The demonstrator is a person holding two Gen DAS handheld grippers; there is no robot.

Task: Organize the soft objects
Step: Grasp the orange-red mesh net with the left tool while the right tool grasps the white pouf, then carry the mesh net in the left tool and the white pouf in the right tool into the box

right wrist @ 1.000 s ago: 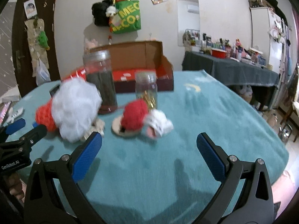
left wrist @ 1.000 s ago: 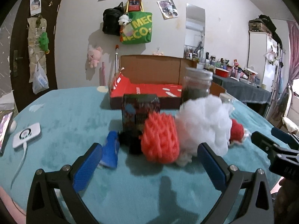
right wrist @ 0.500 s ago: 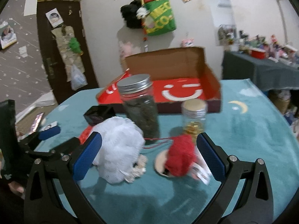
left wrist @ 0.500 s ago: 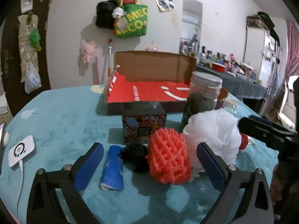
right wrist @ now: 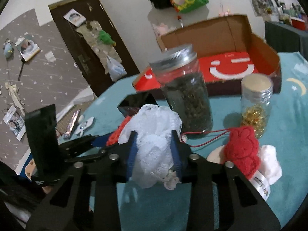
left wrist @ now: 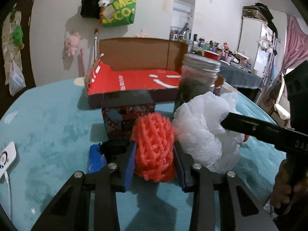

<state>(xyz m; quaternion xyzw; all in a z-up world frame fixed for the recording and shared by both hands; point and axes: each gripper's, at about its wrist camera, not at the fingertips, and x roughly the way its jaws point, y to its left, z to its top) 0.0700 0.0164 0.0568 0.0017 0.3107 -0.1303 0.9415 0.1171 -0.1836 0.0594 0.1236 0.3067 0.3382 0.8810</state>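
On the teal tablecloth lies an orange-red mesh foam ball [left wrist: 154, 146]. My left gripper [left wrist: 154, 154] is closing on it, both blue pads pressed against its sides. Right beside it sits a white mesh puff [left wrist: 204, 134], touching the ball. In the right wrist view my right gripper [right wrist: 154, 150] is closing on that white puff [right wrist: 154, 144], which is squeezed narrow between the pads. The orange ball [right wrist: 119, 130] peeks out to the puff's left. A red knitted piece [right wrist: 242, 148] and a small white soft piece [right wrist: 269, 161] lie to the right.
An open cardboard box with a red floor [left wrist: 134, 80] stands behind. A tall jar of dark contents [right wrist: 186, 92] and a small jar of gold bits [right wrist: 254, 104] stand close behind the puff. A patterned little box [left wrist: 127, 115], a blue item [left wrist: 95, 157] and a white device [left wrist: 5, 157] lie left.
Both grippers stood wide open before. The left one moved in and closed around the orange ball. The right one swung left to the white puff and closed on it.
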